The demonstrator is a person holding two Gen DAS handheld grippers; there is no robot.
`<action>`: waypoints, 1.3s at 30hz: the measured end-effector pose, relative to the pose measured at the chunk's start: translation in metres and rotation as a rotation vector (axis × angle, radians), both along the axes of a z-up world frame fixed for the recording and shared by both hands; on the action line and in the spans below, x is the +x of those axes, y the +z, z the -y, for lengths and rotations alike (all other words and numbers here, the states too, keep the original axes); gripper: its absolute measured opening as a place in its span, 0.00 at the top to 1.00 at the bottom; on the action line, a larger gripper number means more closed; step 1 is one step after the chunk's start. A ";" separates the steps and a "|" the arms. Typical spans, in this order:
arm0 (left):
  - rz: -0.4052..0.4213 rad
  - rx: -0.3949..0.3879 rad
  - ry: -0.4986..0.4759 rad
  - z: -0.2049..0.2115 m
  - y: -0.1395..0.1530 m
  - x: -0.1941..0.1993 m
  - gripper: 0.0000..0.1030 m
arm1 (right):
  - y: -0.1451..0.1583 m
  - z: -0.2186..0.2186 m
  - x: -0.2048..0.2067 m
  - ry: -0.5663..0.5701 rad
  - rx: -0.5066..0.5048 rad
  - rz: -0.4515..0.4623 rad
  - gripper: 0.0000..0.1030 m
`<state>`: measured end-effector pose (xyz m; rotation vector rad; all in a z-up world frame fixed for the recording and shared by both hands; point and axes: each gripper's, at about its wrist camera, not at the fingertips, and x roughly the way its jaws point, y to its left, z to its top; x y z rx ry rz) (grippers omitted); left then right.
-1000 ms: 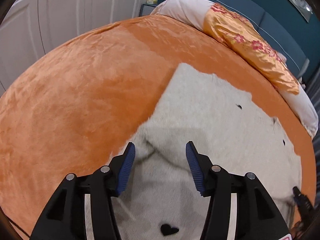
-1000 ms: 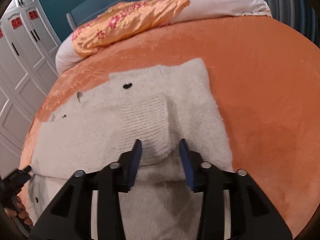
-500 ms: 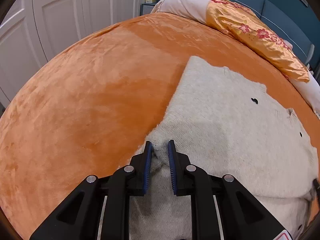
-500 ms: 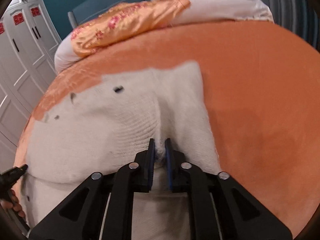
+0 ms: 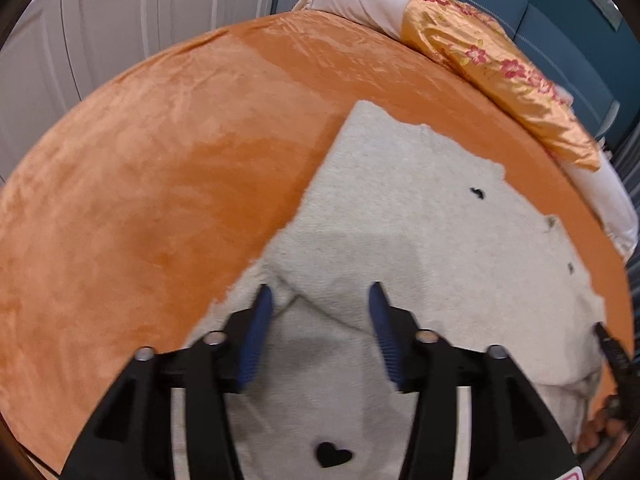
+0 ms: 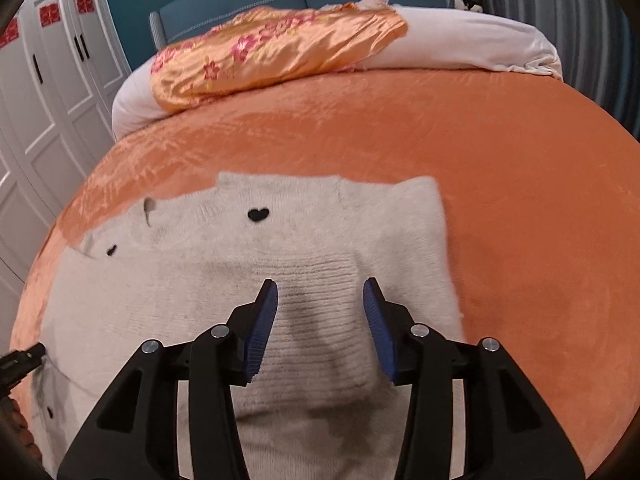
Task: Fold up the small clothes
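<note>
A fuzzy cream sweater with small black hearts lies spread on the orange bedspread; it also shows in the right wrist view. My left gripper is open and empty, just above the sweater's left edge where a fold runs between the fingers. My right gripper is open and empty over a folded-in ribbed sleeve near the sweater's right side. A black heart shows on the fabric below the left gripper.
An orange floral satin cushion and a long white bolster lie at the bed's head against a teal headboard. White wardrobe doors stand along the left. The other gripper's tip shows at each view's edge.
Both grippers were shut on pinches of the sweater half a second ago; now both have opened and let the fabric go. The sweater lies flatter on the bed.
</note>
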<state>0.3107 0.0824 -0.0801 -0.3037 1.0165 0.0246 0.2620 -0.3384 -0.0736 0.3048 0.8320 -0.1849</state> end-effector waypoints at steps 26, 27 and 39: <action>0.079 0.087 0.004 -0.018 0.016 -0.036 0.70 | 0.044 -0.010 -0.123 -0.029 0.022 0.105 0.63; 0.073 0.103 -0.003 -0.024 0.020 -0.050 0.67 | 0.045 -0.009 -0.148 -0.035 0.016 0.096 0.62; -0.048 0.242 -0.141 -0.028 0.021 -0.173 0.42 | 0.013 -0.040 -0.316 -0.058 0.030 -0.134 0.50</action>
